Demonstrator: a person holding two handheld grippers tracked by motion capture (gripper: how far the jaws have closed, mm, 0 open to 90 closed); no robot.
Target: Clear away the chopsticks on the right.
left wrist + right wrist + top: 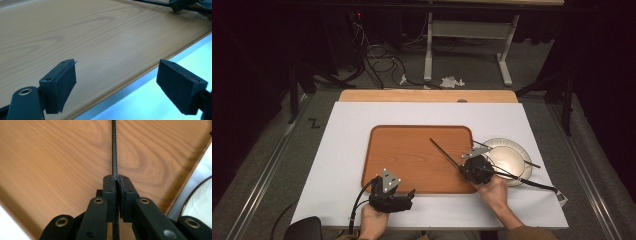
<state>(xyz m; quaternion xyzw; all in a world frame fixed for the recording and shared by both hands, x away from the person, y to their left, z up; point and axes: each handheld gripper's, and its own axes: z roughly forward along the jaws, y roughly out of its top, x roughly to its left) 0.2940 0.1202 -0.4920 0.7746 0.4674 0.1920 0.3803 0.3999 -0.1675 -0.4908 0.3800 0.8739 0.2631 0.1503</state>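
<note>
Pinching a thin black stick (114, 152) over the wooden tray (402, 150), the right tool (117, 182) works while the left tool (117, 82) waits spread, tray bare.

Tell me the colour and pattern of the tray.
The tray is orange-brown with a wood-grain pattern, clearest in the right gripper view.

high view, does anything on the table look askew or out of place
Nothing spilled or damaged. The thin black stick, shut in the right claw, slants across the brown wooden tray; a second stick lies over the white round plate.
</note>
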